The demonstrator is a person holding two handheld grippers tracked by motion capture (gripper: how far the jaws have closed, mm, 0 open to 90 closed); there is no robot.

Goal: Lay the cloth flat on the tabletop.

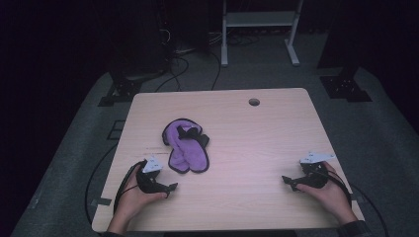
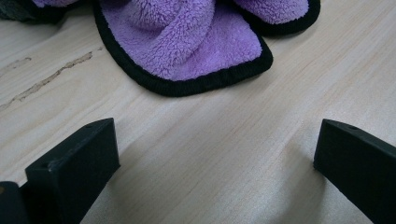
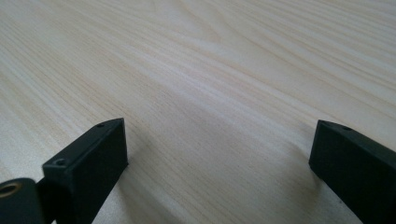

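A crumpled purple fleece cloth (image 1: 185, 145) with a black hem lies left of the middle of the wooden table (image 1: 257, 143). My left gripper (image 1: 168, 190) rests low at the table's front left, a short way in front of the cloth, open with nothing between its jaws. In the left gripper view the cloth (image 2: 196, 42) fills the top, its hemmed corner just beyond my left gripper (image 2: 217, 140). My right gripper (image 1: 290, 182) sits at the front right, far from the cloth. In the right gripper view my right gripper (image 3: 219, 140) is open over bare wood.
A round cable hole (image 1: 254, 102) is near the table's far edge. A scratch mark (image 2: 51, 79) runs across the wood beside the cloth. Beyond the table stand a white frame (image 1: 259, 29) and dark stands with cables on the floor.
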